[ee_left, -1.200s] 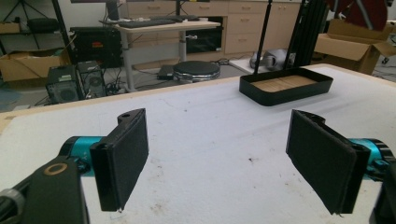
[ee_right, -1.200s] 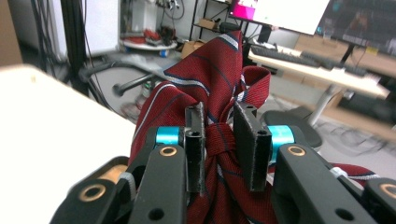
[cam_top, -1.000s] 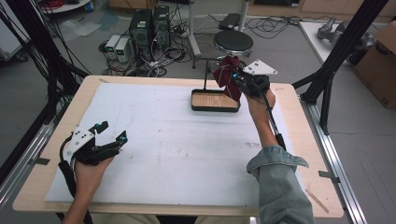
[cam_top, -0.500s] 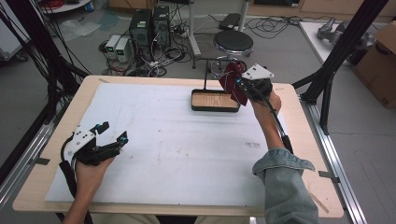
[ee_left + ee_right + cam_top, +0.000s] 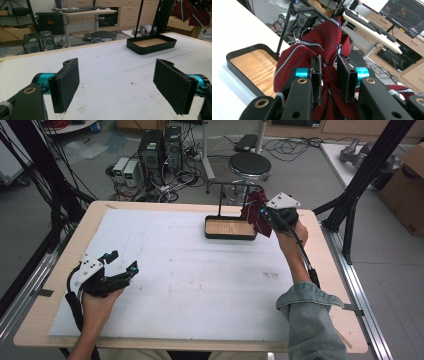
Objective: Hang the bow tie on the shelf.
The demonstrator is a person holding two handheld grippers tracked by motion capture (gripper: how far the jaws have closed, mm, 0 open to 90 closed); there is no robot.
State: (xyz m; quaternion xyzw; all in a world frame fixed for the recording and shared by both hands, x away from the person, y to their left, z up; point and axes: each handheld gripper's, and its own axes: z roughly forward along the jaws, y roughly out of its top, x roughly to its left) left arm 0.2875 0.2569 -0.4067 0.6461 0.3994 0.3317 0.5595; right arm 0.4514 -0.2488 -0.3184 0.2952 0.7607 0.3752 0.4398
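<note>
The red striped tie (image 5: 322,47) is bunched up and held in the air above the right end of the black tray (image 5: 230,235), near the far edge of the tabletop (image 5: 200,280). The right gripper (image 5: 333,77) has its fingers (image 5: 316,77) pinching the knotted middle of the tie. The tray has a wooden bottom and a thin black stand (image 5: 221,195) rising at its back. The left gripper (image 5: 120,87) rests near the front left corner, well apart, with its fingers spread wide and nothing between them.

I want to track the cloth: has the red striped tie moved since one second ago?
Yes. The tie, gripped by the right gripper, went from over the tray to beyond its right end.
</note>
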